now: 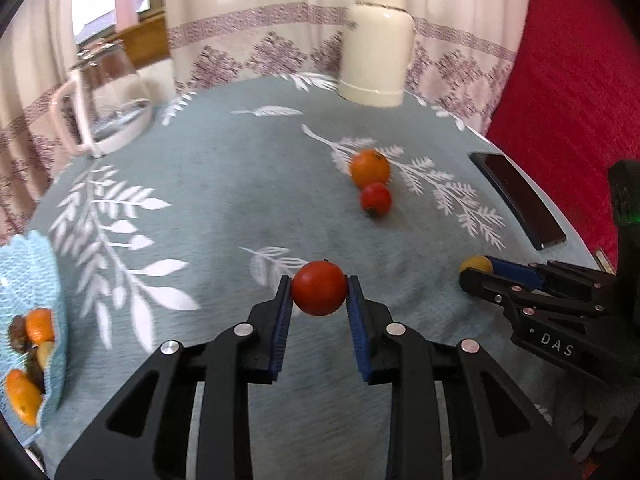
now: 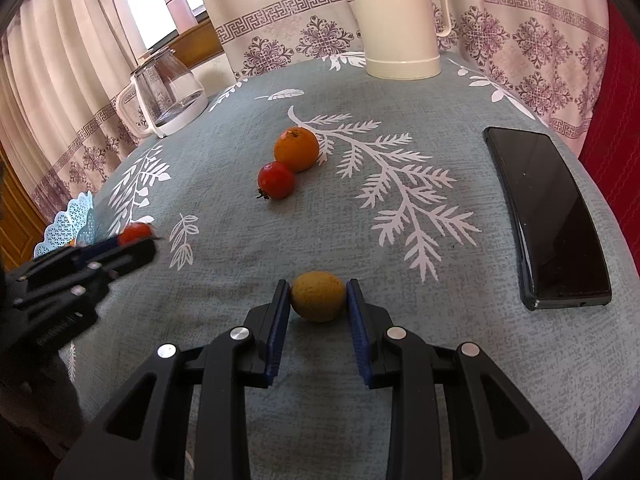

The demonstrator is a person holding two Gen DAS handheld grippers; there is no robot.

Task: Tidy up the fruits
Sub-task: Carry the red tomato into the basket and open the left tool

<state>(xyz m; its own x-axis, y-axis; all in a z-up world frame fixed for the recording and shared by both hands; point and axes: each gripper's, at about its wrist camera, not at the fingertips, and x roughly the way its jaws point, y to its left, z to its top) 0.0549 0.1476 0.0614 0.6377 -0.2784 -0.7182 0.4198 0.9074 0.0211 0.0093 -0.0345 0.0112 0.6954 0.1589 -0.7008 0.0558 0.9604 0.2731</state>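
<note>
My left gripper (image 1: 319,289) is shut on a red tomato-like fruit (image 1: 319,288), held just above the grey-green cloth; the right wrist view shows this gripper (image 2: 136,242) blurred at the left. My right gripper (image 2: 318,296) is shut on a small yellow fruit (image 2: 318,296) that rests on the cloth, and it shows at the right of the left wrist view (image 1: 476,270). An orange (image 2: 296,149) and a small red fruit (image 2: 276,180) lie touching mid-table. A light blue mesh basket (image 1: 28,276) at the far left holds several fruits.
A glass jug with a white handle (image 2: 166,94) stands at the back left and a cream thermos (image 2: 398,20) at the back. A black phone (image 2: 548,216) lies near the table's right edge. Patterned curtains hang behind; red fabric is to the right.
</note>
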